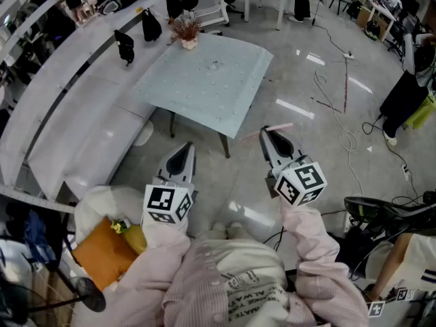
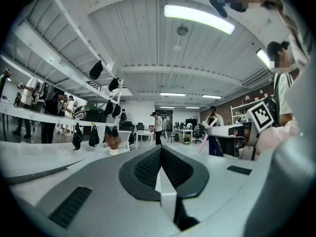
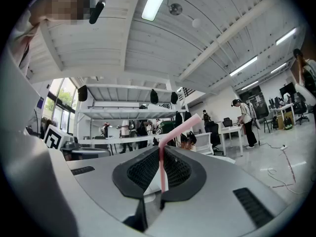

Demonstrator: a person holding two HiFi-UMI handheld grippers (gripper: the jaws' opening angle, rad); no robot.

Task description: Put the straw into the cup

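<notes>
Two grippers hung level at lower centre: the right gripper point(image 1: 267, 136) pinched a pink bendy plastic straw point(image 1: 278, 127), the left gripper point(image 1: 184, 150) closed, empty. No cup showed; insertion was entirely undone.

Head view steeply down, both gripper views level toward table point(image 1: 204, 80)

The thin pink plastic bendy straw point(image 3: 181, 129) is a plain soft pink. The left gripper point(image 2: 160, 154) and the right gripper point(image 3: 160, 157) are matte grey with black ribbed pads. Each marker cube point(image 1: 300, 181) is white with black square patterns. The square pale blue-green table point(image 1: 204, 80) carries small dots. The cloth sleeves point(image 1: 310, 244) are pale pink, finely striped.
</notes>
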